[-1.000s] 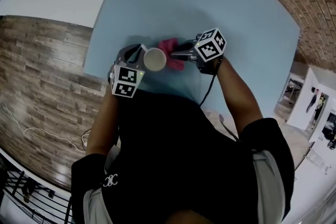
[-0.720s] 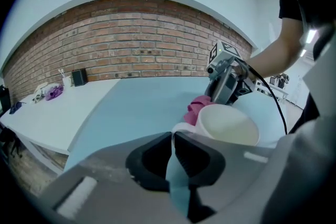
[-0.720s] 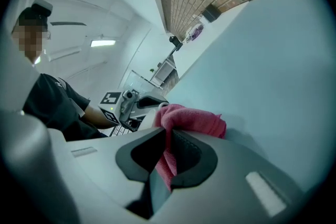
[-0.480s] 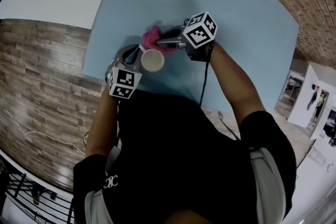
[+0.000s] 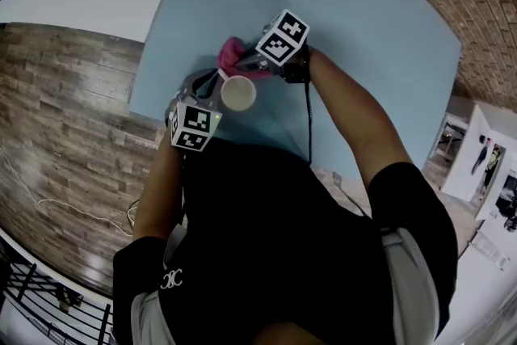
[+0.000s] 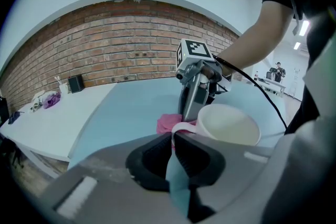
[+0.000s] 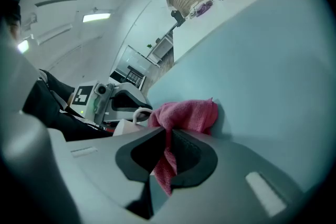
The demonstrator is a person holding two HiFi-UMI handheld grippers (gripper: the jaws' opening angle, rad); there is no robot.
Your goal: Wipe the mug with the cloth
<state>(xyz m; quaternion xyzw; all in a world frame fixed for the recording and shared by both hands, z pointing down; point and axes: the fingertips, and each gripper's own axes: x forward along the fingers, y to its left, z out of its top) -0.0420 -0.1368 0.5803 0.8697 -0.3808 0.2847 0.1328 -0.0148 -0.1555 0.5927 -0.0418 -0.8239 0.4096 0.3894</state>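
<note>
Mug (image 5: 237, 94), head view: only the rim and inside show; wall and base are hidden.
Mug, right gripper view: mostly behind the cloth (image 7: 185, 114); only the handle and a sliver of white show.
Mug, left gripper view: lower part hidden behind the left hand-held gripper (image 6: 173, 138).
Cloth, head view: partly under the right hand-held gripper (image 5: 241, 70).
Bench (image 5: 363, 28): near edge hidden by the person (image 5: 283, 254).
Small things (image 6: 47, 98) on the white table (image 6: 42, 131): too small to tell.

No readable text — only square markers on left gripper (image 6: 173, 136), right gripper (image 7: 169, 136).
</note>
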